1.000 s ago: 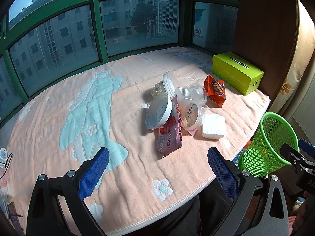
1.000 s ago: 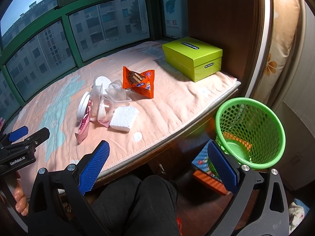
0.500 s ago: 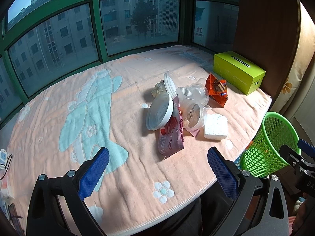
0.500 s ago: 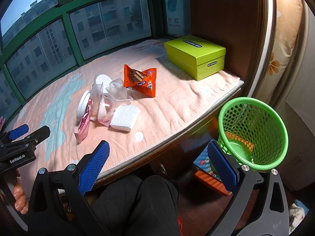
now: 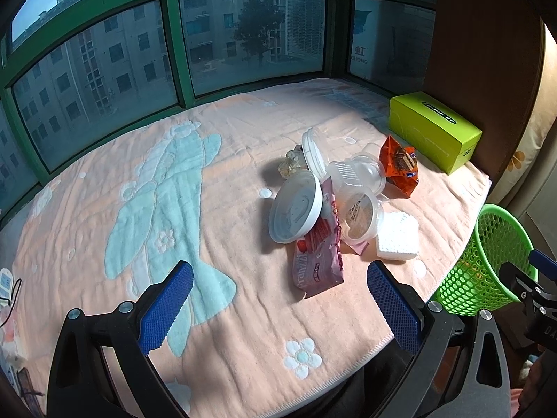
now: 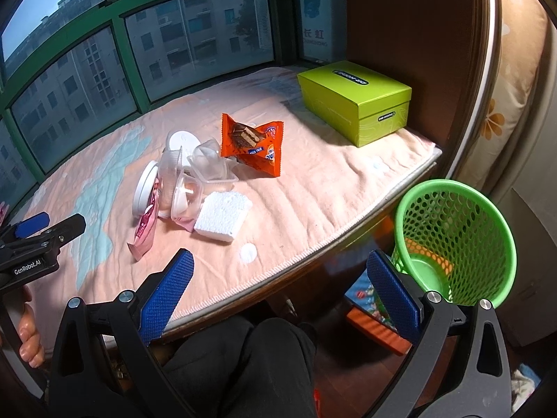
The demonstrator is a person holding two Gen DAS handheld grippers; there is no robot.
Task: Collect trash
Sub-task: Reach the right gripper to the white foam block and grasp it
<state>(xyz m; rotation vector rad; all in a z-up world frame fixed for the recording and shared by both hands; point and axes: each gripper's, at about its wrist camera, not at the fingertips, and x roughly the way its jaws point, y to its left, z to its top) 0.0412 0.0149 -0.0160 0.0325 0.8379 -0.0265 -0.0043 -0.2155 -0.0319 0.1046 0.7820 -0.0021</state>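
Observation:
A heap of trash lies on the pink blanket [image 5: 216, 313]: a white lid [image 5: 295, 206], a pink snack wrapper [image 5: 318, 259], clear plastic tubs [image 5: 358, 174], a white foam block [image 5: 397, 233] and an orange wafer packet [image 5: 398, 165]. In the right wrist view the foam block [image 6: 222, 216] and orange packet [image 6: 252, 144] lie ahead on the blanket. A green mesh basket [image 6: 456, 240] stands on the floor past the bed edge. My left gripper [image 5: 278, 306] is open, short of the pink wrapper. My right gripper [image 6: 278, 291] is open over the bed edge, holding nothing.
A lime green box [image 6: 355, 102] sits at the far right corner against a brown wooden panel [image 6: 400, 24]. Green-framed windows [image 5: 174, 41] close off the far side. Dark-trousered knees [image 6: 243, 365] are below the right gripper. A hand [image 6: 26, 341] holds the left gripper's handle.
Both grippers have shifted slightly forward toward the trash heap; the heap and basket sit a little lower and nearer in the views. Neither gripper has changed its opening.

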